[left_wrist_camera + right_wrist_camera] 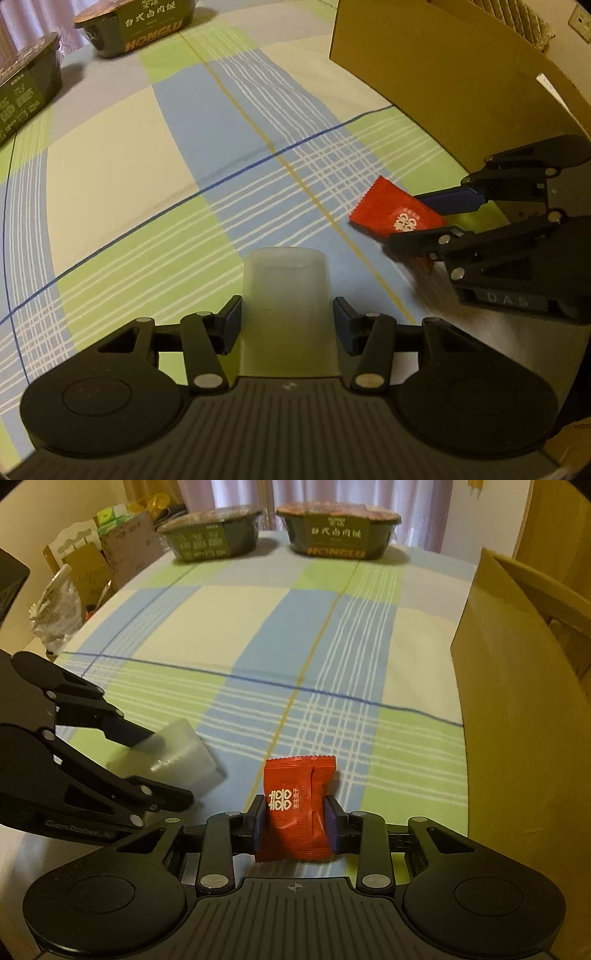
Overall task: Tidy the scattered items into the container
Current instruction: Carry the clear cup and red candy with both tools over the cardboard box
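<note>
Both grippers are loaded over the plaid tablecloth [258,627]; the left gripper [287,323] has its blue pads pressed against the sides of a frosted translucent plastic cup [286,295], which points forward away from the camera, closed end first; from the right wrist view the same cup [170,755] shows tilted between the left gripper's fingers, above the near left part of the cloth. The right gripper [295,823] pinches a red candy packet [295,808] with white characters on its face, pads squeezed on both edges, the wrapper standing upright between them; the left wrist view catches that packet [395,214] (slightly blurred) in the jaws just in front of the cardboard box. That cardboard box [517,701], the container, sits along the right edge of the tabletop, its tall brown wall close beside the right gripper. At the far edge two dark instant-meal bowls rest side by side; the left bowl [212,535] shows green label panels, the right bowl [338,530] an orange brand word; both are well apart from the grippers. Boxes and bags [92,565] crowd beyond the far left corner.
</note>
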Available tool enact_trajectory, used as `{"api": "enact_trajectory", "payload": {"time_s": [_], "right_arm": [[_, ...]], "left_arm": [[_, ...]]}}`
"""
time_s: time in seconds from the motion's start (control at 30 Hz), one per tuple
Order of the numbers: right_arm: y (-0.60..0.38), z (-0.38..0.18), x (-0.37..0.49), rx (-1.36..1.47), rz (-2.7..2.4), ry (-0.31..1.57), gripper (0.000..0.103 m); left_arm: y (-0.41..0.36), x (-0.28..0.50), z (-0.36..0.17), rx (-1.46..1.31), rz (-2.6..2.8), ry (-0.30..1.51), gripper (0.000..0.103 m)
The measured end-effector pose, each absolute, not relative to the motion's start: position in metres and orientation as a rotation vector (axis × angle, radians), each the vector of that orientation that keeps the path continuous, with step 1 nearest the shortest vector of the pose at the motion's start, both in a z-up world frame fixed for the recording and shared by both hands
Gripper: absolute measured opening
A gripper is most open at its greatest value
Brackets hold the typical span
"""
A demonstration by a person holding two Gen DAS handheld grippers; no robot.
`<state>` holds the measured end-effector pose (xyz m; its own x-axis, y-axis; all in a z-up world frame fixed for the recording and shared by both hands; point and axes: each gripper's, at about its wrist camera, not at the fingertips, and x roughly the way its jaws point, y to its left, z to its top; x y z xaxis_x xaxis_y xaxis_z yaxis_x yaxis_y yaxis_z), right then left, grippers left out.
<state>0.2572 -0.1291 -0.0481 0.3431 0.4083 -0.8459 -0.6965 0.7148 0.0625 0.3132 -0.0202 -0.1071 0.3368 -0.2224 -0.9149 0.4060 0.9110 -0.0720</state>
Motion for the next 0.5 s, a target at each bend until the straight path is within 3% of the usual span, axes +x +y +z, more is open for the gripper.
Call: {"api": "enact_trajectory", "payload": {"time_s": [0.5], "right_arm": [[-0.1334, -0.0427, 0.2621, -0.314, 0.724, 0.976, 0.035]], "left_arm": [[-0.0205, 0.3207, -0.1073, 0.170, -0.387, 1.154, 0.047]]}}
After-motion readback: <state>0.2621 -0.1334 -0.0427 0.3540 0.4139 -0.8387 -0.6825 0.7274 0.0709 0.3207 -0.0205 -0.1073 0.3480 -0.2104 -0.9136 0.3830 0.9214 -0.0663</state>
